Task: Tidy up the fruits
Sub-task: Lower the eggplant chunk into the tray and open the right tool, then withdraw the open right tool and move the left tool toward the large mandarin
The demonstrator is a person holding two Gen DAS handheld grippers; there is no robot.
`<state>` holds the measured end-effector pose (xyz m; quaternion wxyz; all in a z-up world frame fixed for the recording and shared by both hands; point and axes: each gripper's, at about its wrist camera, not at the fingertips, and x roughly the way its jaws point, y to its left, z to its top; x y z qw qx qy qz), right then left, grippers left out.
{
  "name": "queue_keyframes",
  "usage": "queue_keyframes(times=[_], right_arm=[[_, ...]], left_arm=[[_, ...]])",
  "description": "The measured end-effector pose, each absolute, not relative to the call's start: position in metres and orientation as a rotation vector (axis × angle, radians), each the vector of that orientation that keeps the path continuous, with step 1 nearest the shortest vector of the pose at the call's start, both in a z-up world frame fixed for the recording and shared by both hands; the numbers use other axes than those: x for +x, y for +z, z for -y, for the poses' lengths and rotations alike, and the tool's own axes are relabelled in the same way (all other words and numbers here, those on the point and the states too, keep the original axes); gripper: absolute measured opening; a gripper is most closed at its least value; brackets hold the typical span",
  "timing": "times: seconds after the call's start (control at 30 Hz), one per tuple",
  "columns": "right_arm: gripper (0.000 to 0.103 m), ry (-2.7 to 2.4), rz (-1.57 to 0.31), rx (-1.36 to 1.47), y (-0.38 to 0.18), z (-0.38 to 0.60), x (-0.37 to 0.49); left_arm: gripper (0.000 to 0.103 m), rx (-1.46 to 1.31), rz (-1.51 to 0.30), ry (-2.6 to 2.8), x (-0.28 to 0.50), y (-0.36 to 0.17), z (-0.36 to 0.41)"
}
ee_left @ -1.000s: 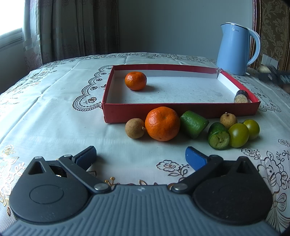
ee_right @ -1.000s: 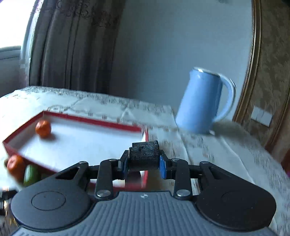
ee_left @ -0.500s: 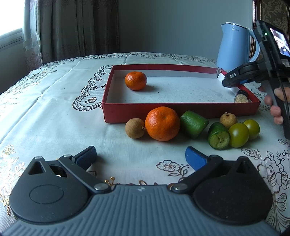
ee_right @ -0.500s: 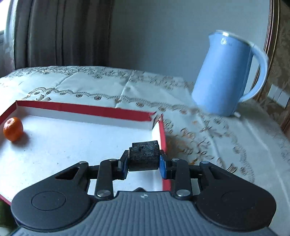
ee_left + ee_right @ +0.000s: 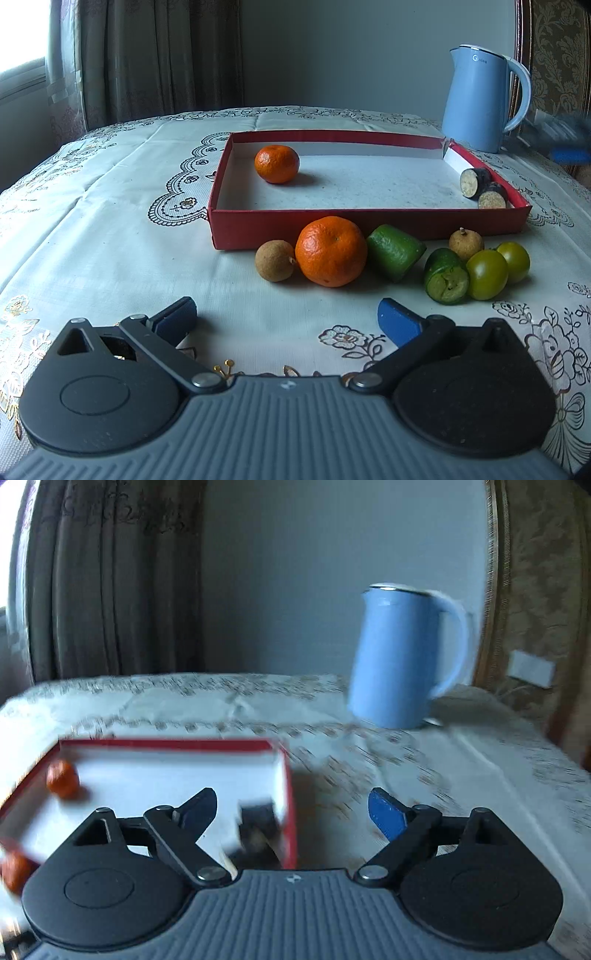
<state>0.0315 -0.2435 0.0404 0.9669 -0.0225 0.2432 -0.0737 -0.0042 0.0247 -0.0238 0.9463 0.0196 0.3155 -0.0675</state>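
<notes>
A shallow red cardboard tray with a white floor (image 5: 280,230) sits on a counter covered by a white embroidered tablecloth (image 5: 110,229). Inside it, a small orange mandarin (image 5: 277,163) lies near the far left corner, and two dark-skinned cut fruit pieces with pale speckled faces (image 5: 482,187) rest touching each other against the right wall.

In front of the tray's near wall a row of fruit lies on the cloth: a brown round longan (image 5: 275,260), a large orange mandarin (image 5: 331,251) touching it, a green cut cucumber piece (image 5: 395,252), a second darker green cucumber stub (image 5: 445,276), another brown longan (image 5: 466,244) and two yellow-green round tomatoes (image 5: 496,267).

A light blue electric kettle (image 5: 476,99) stands beyond the tray's far right corner.

The left hand-held gripper (image 5: 286,319) hovers near the row, released and empty. The right hand-held gripper (image 5: 291,810) is opening its jaws above the tray's right wall, nothing between the pads; the view is blurred.
</notes>
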Motion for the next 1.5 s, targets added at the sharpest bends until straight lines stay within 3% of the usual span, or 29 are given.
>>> queue_keyframes(times=[0.23, 1.27, 1.5], right_arm=[[0.09, -0.305, -0.504, -0.23, -0.006, 0.229, -0.021], [0.101, -0.293, -0.635, 0.002, -0.022, 0.264, -0.015], [0.103, -0.282, -0.644, 0.049, -0.022, 0.271, -0.016]], left_arm=[[0.103, 0.039, -0.642, -0.139, -0.004, -0.024, -0.025], [0.103, -0.015, -0.56, -0.264, -0.025, 0.007, -0.003], [0.096, -0.02, -0.579, -0.183, -0.012, 0.004, -0.02]])
